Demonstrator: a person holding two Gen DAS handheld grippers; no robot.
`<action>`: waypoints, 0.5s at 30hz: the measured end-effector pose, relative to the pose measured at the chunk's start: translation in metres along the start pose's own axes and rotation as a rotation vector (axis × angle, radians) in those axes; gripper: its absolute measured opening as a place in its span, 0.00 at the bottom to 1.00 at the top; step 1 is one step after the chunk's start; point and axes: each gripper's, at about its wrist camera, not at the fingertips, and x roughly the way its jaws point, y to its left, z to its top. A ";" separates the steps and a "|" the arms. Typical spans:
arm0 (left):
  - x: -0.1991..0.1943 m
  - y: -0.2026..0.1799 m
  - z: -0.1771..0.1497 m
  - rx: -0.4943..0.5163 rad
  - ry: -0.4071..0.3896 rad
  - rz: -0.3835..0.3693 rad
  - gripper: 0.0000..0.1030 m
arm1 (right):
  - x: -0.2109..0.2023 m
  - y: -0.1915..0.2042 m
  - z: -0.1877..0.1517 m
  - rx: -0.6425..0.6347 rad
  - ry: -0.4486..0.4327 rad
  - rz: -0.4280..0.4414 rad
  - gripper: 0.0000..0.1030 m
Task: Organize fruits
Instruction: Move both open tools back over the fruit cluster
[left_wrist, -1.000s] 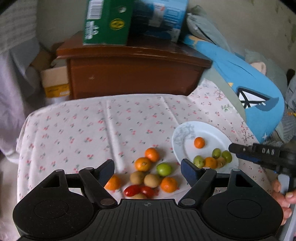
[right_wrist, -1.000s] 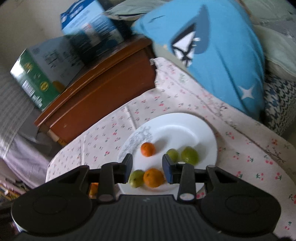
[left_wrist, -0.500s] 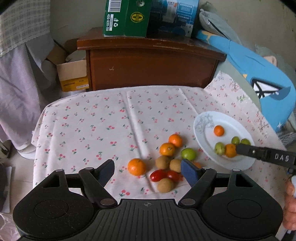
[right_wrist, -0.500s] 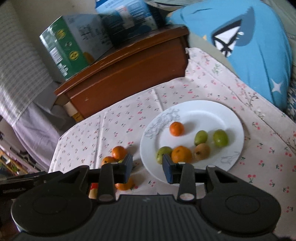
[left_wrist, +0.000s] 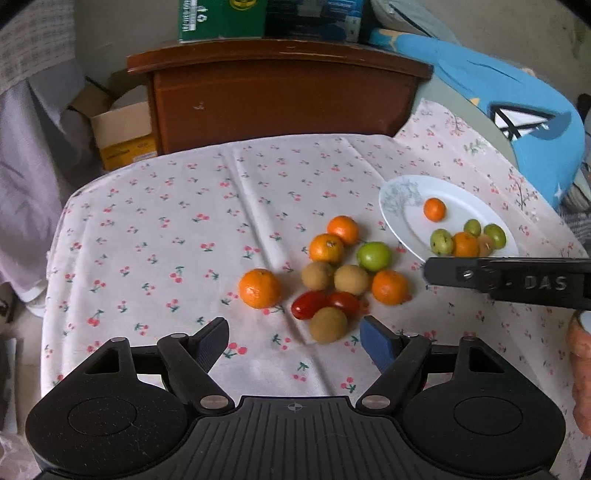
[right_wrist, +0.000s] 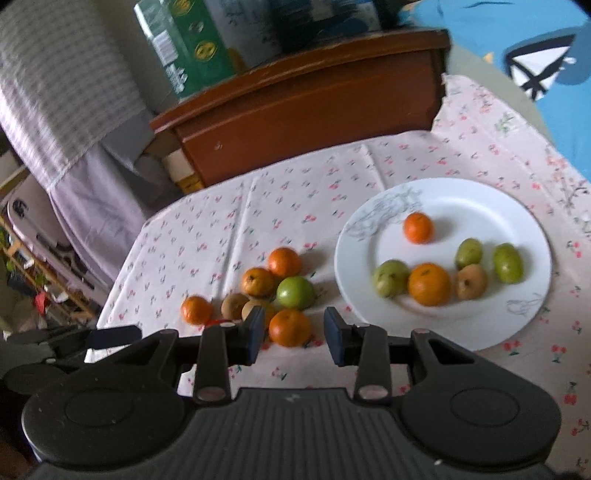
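Both claws hang empty above the cherry-print surface (left_wrist: 184, 221). The left claw (left_wrist: 294, 341) is spread wide, the right claw (right_wrist: 294, 333) parted less, just before a loose tangerine (right_wrist: 290, 327). Loose fruit clusters beside the white plate (right_wrist: 480, 206), which holds two tangerines, three green fruits and a brownish one.

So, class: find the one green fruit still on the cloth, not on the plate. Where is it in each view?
Left wrist: green fruit right of centre, just left of the white plate.
Right wrist: green fruit at centre, above the right gripper fingers.
Shared landmark: the white plate.
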 end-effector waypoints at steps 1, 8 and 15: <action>0.003 -0.001 -0.001 0.004 0.004 0.002 0.75 | 0.003 0.001 -0.001 -0.008 0.008 -0.002 0.36; 0.016 -0.003 -0.004 -0.008 0.017 -0.033 0.60 | 0.019 0.004 -0.005 -0.033 0.041 -0.018 0.36; 0.029 -0.008 -0.008 0.012 0.031 -0.039 0.47 | 0.031 0.006 -0.006 -0.038 0.060 -0.031 0.36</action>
